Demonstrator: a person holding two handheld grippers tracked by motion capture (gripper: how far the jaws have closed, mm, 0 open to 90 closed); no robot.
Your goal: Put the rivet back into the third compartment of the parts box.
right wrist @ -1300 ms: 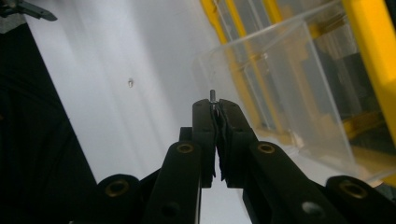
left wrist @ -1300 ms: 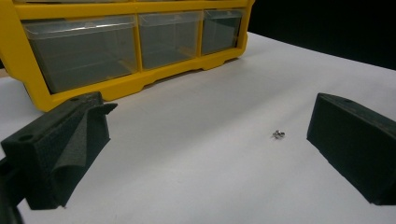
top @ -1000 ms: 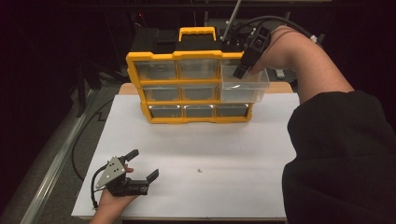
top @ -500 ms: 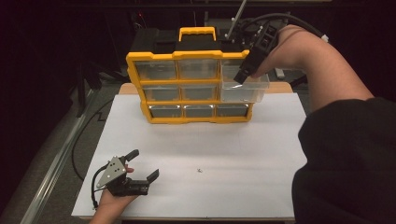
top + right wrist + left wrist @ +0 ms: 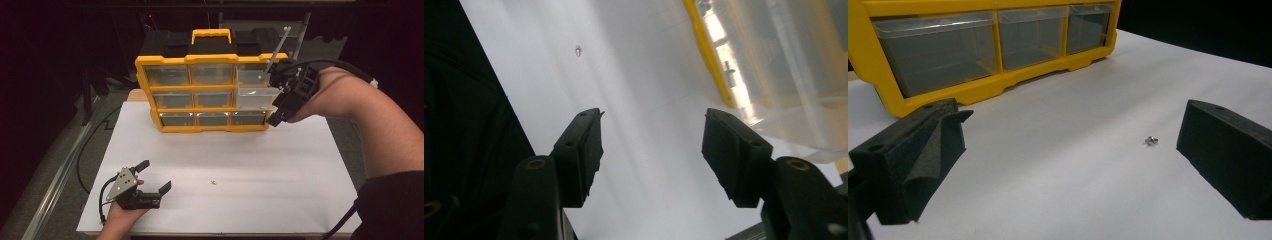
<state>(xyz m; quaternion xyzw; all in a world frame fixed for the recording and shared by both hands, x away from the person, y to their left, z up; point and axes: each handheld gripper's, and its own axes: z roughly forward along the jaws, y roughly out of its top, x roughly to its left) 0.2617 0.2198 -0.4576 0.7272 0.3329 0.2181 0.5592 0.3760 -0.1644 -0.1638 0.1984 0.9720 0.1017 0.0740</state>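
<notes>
The left gripper [image 5: 152, 181] rests low on the white desk [image 5: 250, 165], its fingers [image 5: 923, 150] wide apart around nothing. A tiny metal piece [image 5: 213, 182], too small to identify, lies just right of them. The yellow drawer cabinet [image 5: 210, 92] stands behind, its middle-right drawer [image 5: 257, 97] pulled out. The right gripper [image 5: 280, 112] partly hides that drawer; its fingers [image 5: 584, 145] have just been opening, empty.

One yellow organizer [image 5: 212, 82] at upper centre, holding nine clear drawers [image 5: 167, 75]. One small screw [image 5: 213, 182] at lower centre. Two grippers: left gripper [image 5: 156, 175], right gripper [image 5: 276, 120].
</notes>
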